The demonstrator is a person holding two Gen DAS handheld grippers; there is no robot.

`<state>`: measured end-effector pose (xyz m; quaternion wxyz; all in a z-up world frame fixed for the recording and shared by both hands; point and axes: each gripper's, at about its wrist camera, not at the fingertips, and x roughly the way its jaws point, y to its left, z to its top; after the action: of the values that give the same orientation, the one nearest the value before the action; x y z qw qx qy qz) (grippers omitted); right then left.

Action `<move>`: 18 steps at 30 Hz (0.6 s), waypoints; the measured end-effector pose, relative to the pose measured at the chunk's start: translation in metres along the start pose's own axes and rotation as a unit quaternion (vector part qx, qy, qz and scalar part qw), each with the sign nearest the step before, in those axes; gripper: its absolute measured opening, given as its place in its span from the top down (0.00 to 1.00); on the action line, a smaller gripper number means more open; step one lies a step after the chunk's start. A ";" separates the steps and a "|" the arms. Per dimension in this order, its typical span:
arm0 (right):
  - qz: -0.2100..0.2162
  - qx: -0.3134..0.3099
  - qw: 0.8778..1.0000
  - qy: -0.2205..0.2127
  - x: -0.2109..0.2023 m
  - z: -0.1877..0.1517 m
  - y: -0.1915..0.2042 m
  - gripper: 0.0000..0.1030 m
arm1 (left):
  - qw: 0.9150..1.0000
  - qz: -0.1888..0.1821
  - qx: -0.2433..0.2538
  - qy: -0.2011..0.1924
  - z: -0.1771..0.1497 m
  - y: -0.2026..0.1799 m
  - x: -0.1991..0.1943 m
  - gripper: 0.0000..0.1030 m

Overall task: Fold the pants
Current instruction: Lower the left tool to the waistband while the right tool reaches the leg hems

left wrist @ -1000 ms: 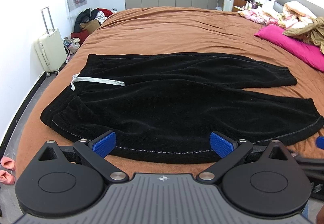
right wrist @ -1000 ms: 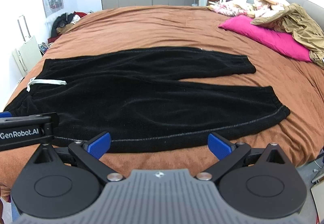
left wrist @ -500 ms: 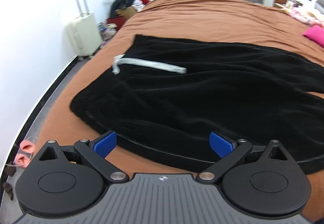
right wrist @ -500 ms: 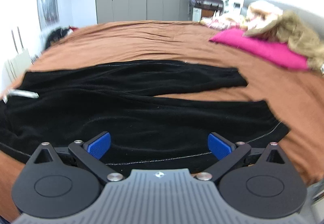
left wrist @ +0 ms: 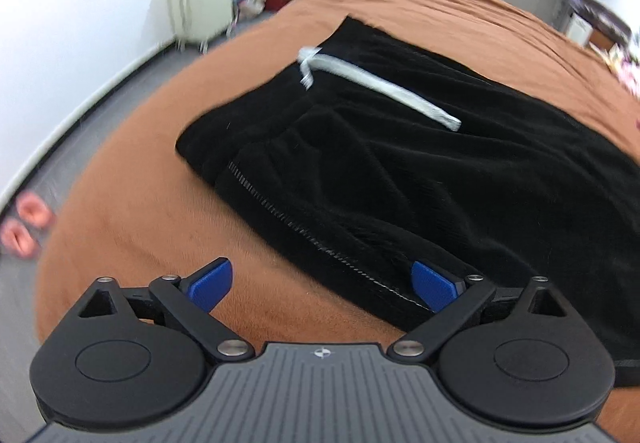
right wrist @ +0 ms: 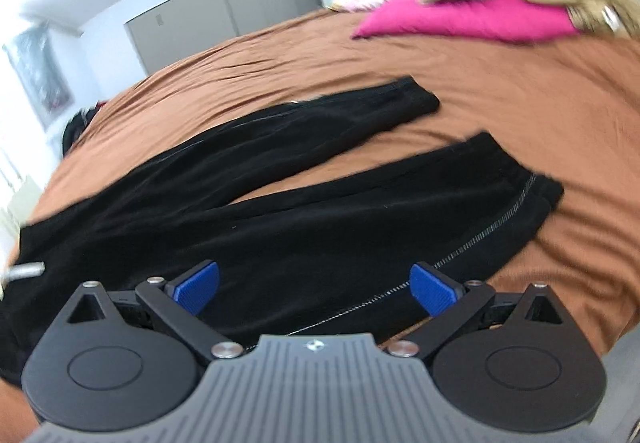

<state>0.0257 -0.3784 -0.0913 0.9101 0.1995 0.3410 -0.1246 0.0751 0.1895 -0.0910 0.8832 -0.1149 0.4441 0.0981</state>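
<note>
Black pants (right wrist: 280,211) lie flat on the brown bedspread (right wrist: 520,103), legs spread apart toward the pink pillow (right wrist: 472,21). A white drawstring (left wrist: 376,87) rests across the waistband. The left gripper (left wrist: 322,283) hovers at the waist edge, jaws released, grasping nothing. The right gripper (right wrist: 314,285) hovers over the near leg's side seam, jaws likewise released.

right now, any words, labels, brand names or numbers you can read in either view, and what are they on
No readable words or numbers in either view.
Left tongs: only a small round emblem on the grey body, no letters.
Right tongs: the same small emblem, no letters.
Pants: no tag or print visible.
Wall picture: too blurred to read.
Suitcase: blurred, no label to make out.
</note>
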 end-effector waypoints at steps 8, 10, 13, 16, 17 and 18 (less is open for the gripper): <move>-0.017 0.081 0.996 0.026 0.031 0.006 -0.043 0.15 | 0.995 -0.023 -0.091 0.025 0.013 0.029 0.026 0.00; -0.022 0.107 0.993 0.035 0.044 0.007 -0.053 0.16 | 0.993 -0.031 -0.109 0.024 0.015 0.031 0.028 0.00; -0.025 0.146 0.988 0.046 0.062 0.009 -0.064 0.17 | 0.992 -0.039 -0.120 0.031 0.023 0.030 0.036 0.02; -0.026 0.169 0.984 0.055 0.079 0.012 -0.070 0.18 | 0.988 -0.053 -0.141 0.046 0.027 0.030 0.048 0.15; -0.027 0.173 0.983 0.056 0.083 0.013 -0.072 0.18 | 0.987 -0.050 -0.145 0.049 0.028 0.029 0.052 0.18; -0.029 0.179 0.982 0.058 0.088 0.014 -0.074 0.18 | 0.987 -0.048 -0.147 0.047 0.029 0.028 0.054 0.22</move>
<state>0.0716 -0.4588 -0.1613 0.8345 0.3562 0.3708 -0.1980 0.1211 0.2289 -0.1207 0.8387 -0.2694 0.4594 0.1140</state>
